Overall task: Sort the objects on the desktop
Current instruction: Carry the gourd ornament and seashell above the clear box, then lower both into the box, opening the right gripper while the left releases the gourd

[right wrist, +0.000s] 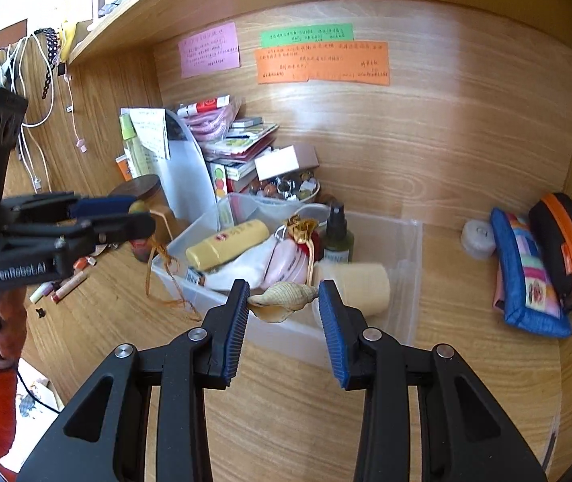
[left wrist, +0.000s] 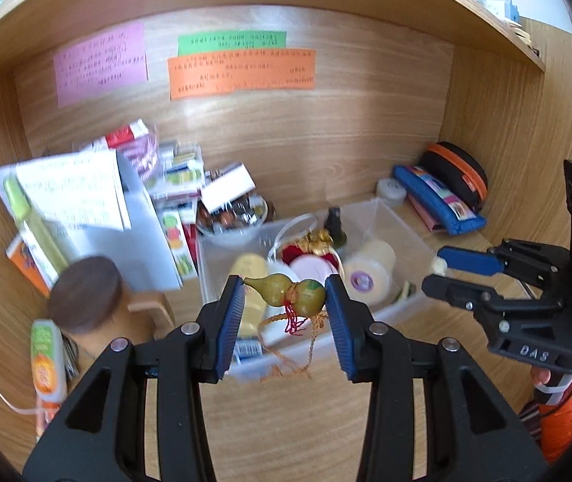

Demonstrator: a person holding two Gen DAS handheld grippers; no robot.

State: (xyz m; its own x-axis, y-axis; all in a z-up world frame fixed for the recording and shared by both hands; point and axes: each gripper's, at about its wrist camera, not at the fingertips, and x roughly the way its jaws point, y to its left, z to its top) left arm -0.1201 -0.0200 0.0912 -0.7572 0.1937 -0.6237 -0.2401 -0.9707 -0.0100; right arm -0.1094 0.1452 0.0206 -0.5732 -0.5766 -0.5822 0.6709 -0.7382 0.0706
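Observation:
My left gripper (left wrist: pixel 284 293) is shut on a small green-yellow gourd ornament (left wrist: pixel 288 291) with red and orange tassels, held just in front of a clear plastic bin (left wrist: pixel 402 221). My right gripper (right wrist: pixel 283 299) is shut on a beige spiral seashell (right wrist: pixel 283 297), held over the bin's front wall (right wrist: pixel 402 281). The bin holds a yellow tube (right wrist: pixel 227 245), a dark spray bottle (right wrist: pixel 337 237), a cream roll (right wrist: pixel 360 285) and a red-and-gold pouch (right wrist: pixel 302 229). In the left wrist view the right gripper (left wrist: pixel 434 273) is at right; in the right wrist view the left gripper (right wrist: pixel 141 217) is at left.
A stack of papers, boxes and a bowl of small items (right wrist: pixel 281 186) stands behind the bin. A wooden lidded jar (left wrist: pixel 85 293) stands at left. A blue pencil case (right wrist: pixel 527 277), a black-orange case (right wrist: pixel 563 241) and a small round tin (right wrist: pixel 476 237) lie right. Crayons (right wrist: pixel 68 285) lie left.

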